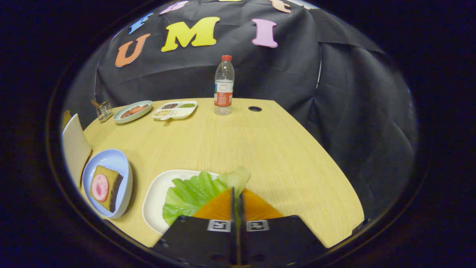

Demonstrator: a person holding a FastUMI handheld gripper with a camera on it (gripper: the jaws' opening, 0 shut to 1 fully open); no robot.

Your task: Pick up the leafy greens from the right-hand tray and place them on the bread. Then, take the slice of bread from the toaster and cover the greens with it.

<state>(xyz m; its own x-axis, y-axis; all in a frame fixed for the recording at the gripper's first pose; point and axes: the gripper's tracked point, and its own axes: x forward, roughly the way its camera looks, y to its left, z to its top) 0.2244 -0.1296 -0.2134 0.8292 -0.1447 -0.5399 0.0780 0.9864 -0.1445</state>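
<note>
A green lettuce leaf [193, 195] lies across the white tray [156, 201] just in front of me. My gripper [237, 195] is shut on the leaf's right edge, and a pale tip of the leaf [238, 178] sticks up past the fingertips. To the left of the tray, a light blue plate [119, 162] holds a slice of brown bread [108, 188] with a round pink slice of meat [100, 187] on top. Further left, behind the plate, stands a white boxy appliance [74, 145], mostly cut off from sight.
At the far side of the wooden table [260, 149] stand a water bottle [224, 85], a divided white dish of grains [174, 109], a pale green plate with red food [132, 111] and a small glass holder [103, 109]. A cable hole [254, 108] sits near the bottle.
</note>
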